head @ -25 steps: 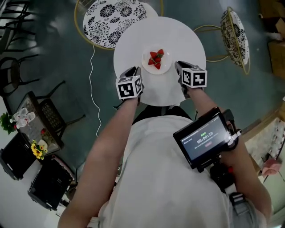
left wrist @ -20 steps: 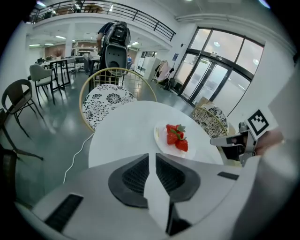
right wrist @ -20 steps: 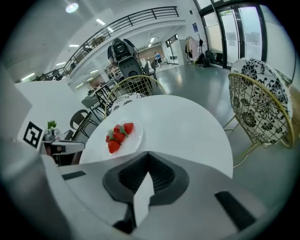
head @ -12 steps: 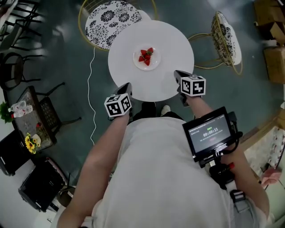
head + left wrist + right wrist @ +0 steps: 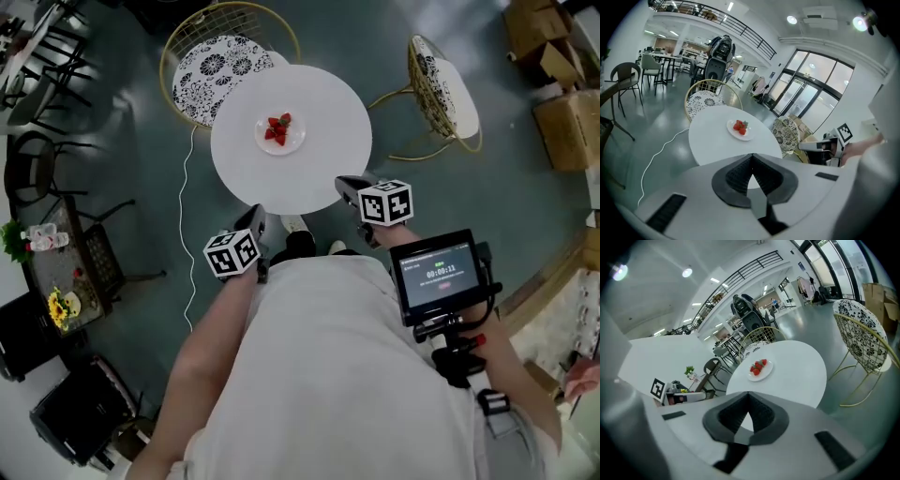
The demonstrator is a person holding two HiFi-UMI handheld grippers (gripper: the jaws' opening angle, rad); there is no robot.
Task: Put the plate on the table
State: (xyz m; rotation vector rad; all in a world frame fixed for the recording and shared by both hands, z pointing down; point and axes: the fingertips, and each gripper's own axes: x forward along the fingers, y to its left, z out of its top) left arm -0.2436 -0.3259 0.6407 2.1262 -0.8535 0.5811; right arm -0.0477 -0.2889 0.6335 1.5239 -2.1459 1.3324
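Note:
A white plate (image 5: 280,133) with red strawberries rests near the middle of the round white table (image 5: 319,159). Both grippers are held back off the table's near edge, apart from the plate. My left gripper (image 5: 255,217) is shut with nothing in it, and so is my right gripper (image 5: 345,186). In the left gripper view the plate (image 5: 740,130) lies beyond the closed jaw tips (image 5: 751,157) on the table (image 5: 710,140). The right gripper view shows the plate (image 5: 760,369) ahead of its closed tips (image 5: 747,395).
Two gold wire chairs with patterned cushions (image 5: 222,61) (image 5: 442,86) stand round the table. A white cable (image 5: 187,216) runs over the dark floor on the left. Cardboard boxes (image 5: 562,112) sit at the right, and a small stand with flowers (image 5: 56,281) and black chairs at the left.
Both grippers have drawn back from beside the plate to off the table's near edge as the person stepped away. The plate has stayed on the table.

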